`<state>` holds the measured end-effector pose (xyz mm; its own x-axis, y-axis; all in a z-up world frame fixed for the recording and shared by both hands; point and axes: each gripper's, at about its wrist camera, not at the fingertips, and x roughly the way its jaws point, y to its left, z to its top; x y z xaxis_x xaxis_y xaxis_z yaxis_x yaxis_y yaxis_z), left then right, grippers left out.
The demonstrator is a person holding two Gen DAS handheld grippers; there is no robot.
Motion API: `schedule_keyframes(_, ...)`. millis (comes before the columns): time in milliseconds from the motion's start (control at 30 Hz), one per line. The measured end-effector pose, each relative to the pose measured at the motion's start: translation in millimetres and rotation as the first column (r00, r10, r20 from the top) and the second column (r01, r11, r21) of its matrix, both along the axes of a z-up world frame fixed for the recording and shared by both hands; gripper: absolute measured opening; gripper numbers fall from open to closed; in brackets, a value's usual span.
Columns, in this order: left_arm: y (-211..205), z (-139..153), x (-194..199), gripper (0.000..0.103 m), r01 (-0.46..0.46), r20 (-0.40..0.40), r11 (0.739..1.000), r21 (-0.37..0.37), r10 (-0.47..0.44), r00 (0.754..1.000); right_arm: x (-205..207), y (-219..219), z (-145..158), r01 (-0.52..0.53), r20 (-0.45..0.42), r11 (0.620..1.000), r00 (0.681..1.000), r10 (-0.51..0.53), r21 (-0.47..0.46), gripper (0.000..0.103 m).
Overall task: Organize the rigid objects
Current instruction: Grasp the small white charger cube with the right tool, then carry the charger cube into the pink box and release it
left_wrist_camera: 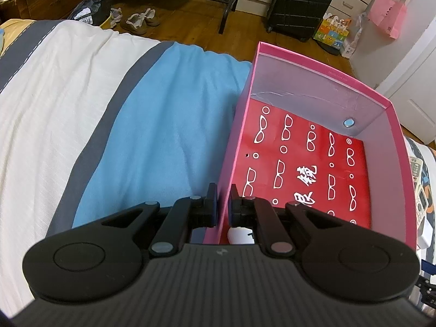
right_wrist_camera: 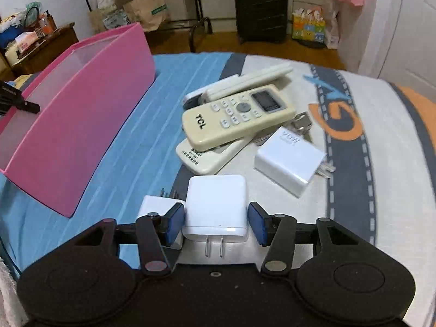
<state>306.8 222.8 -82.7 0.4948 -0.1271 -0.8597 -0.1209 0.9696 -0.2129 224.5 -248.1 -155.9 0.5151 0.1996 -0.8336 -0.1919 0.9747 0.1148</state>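
Note:
A pink box (left_wrist_camera: 313, 62) with a red glasses-print floor stands on the bed; my left gripper (left_wrist_camera: 223, 201) is shut on its near-left wall. The box shows at left in the right wrist view (right_wrist_camera: 90, 103). My right gripper (right_wrist_camera: 216, 222) is open around a white charger (right_wrist_camera: 216, 204), pads (right_wrist_camera: 174, 224) beside it, with a small gap on the right. A smaller white plug (right_wrist_camera: 152, 204) lies to its left. A TCL remote (right_wrist_camera: 237, 115) lies on two more remotes (right_wrist_camera: 207, 155). Another white charger (right_wrist_camera: 288, 160) lies to the right.
The bed has a blue blanket (left_wrist_camera: 163, 125) and a white and grey cover (left_wrist_camera: 54, 95). A black suitcase (right_wrist_camera: 260, 6), paper bags (right_wrist_camera: 147, 6) and shoes (left_wrist_camera: 141, 20) stand on the wooden floor beyond. Keys (right_wrist_camera: 299, 122) lie by the remotes.

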Motion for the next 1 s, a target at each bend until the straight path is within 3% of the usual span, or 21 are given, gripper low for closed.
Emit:
schedule_keyframes(300, 0.1, -3.6, 0.5, 0.006, -0.002, -0.010, 1.000, -0.002, 0.002, 1.000, 1.7, 3.5, -0.1, -0.021, 0.011, 0.998, 1.000, 0.022, -0.056, 0.062)
schedule_keyframes(433, -0.5, -3.2, 0.0, 0.006, 0.002, -0.001, 1.000, 0.008, -0.002, 1.000, -8.1, 6.5, -11.3, -0.071, -0.025, 0.989, 0.997, 0.068, -0.132, 0.064)
schedule_keyframes(567, -2.3, -2.3, -1.0, 0.006, 0.007, 0.005, 1.000, 0.020, -0.007, 1.000, -8.5, 26.7, -14.6, -0.121, 0.033, 0.964, 0.991, 0.132, -0.238, 0.062)
schedule_keyframes(667, -2.0, -3.0, -2.0, 0.006, 0.007, 0.002, 1.000, 0.017, -0.007, 1.000, -9.6, 20.2, -11.1, -0.065, 0.041, 0.978, 0.996, 0.075, -0.198, 0.062)
schedule_keyframes(733, -1.5, -2.9, -2.0, 0.006, 0.004, 0.003, 1.000, 0.013, -0.004, 1.000, -19.8, 15.7, 1.6, -0.024, 0.114, 0.985, 0.993, 0.044, -0.171, 0.061)
schedule_keyframes(900, -1.5, -1.8, -2.5, 0.006, 0.002, 0.012, 1.000, 0.017, -0.002, 1.000, -38.3, 20.6, 38.5, -0.018, 0.232, 0.996, 0.972, 0.039, -0.089, 0.061)
schedule_keyframes(1000, 1.1, -0.5, -2.9, 0.006, -0.006, 0.009, 1.000, -0.004, 0.006, 1.000, -49.1, 43.8, 66.2, -0.080, 0.299, 0.995, 0.950, 0.094, -0.059, 0.062)
